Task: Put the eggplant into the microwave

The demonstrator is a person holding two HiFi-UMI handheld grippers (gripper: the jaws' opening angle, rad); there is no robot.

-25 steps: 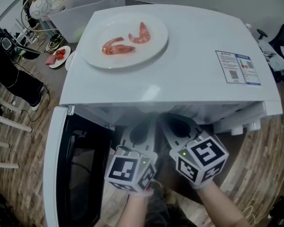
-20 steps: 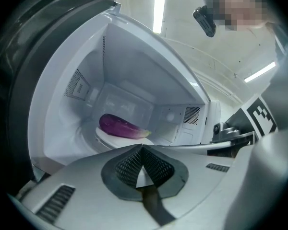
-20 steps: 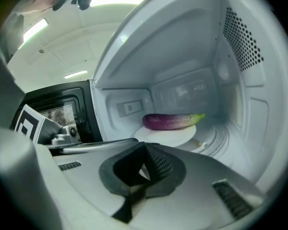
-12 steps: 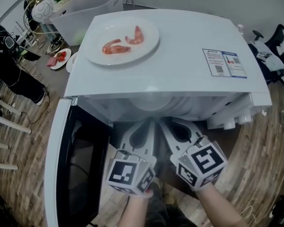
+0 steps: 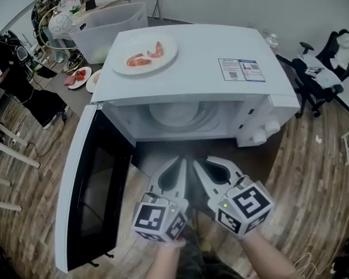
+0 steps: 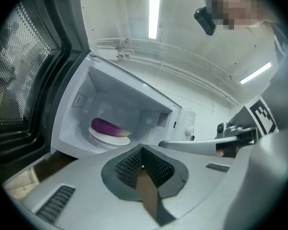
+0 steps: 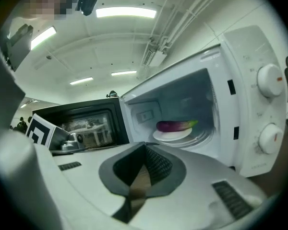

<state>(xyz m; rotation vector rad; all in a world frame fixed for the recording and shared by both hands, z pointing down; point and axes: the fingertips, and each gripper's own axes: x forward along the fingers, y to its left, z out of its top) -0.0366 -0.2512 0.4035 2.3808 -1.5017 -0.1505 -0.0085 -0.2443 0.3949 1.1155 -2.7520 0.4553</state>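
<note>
The large white microwave stands with its dark-windowed door swung fully open to the left in the head view. On its flat top lies a round white plate with two pink shrimps, and to the right of it is a printed label. Two round white knobs sit on the front panel, right of the cavity.

The left gripper and the right gripper are side by side in front of the open cavity, apart from it, over the wooden floor. The fingers of the left gripper are pressed together with nothing between them. The fingers of the right gripper are closed in the same way, also empty.

The purple eggplant with a green stem end is inside the microwave. It lies on a small white plate in the middle of the cavity.
</note>
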